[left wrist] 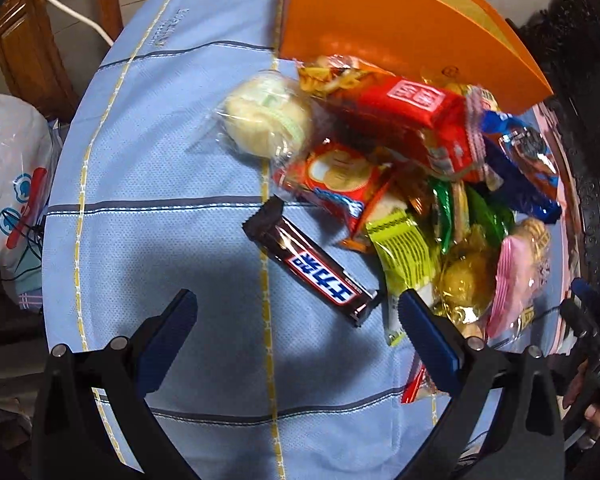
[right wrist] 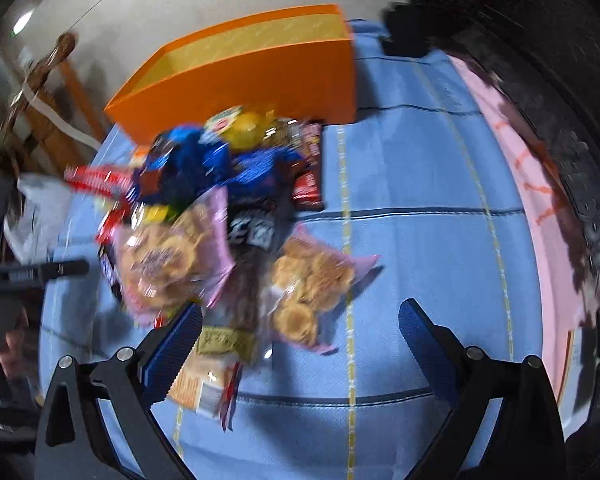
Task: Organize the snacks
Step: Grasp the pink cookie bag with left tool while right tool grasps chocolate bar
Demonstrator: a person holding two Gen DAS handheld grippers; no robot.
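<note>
A pile of wrapped snacks (left wrist: pixel 420 184) lies on the blue checked tablecloth (left wrist: pixel 160 168) in front of an orange box (left wrist: pixel 380 20). A brown chocolate bar (left wrist: pixel 312 266) lies nearest, just ahead of my left gripper (left wrist: pixel 296 308), which is open and empty above the cloth. A clear-wrapped pale bun (left wrist: pixel 266 120) sits at the pile's left edge. In the blurred right wrist view, my right gripper (right wrist: pixel 300 316) is open and empty, with pink-edged cookie packs (right wrist: pixel 312 280) between and beyond its fingers. The orange box (right wrist: pixel 260 76) stands behind the pile (right wrist: pixel 220 184).
A white plastic bag (left wrist: pixel 12 176) and a wooden chair (left wrist: pixel 24 40) stand off the table's left edge. A pink cloth (right wrist: pixel 532 200) and a dark object (right wrist: pixel 560 80) border the table on the right. The other gripper (right wrist: pixel 32 272) shows at the left.
</note>
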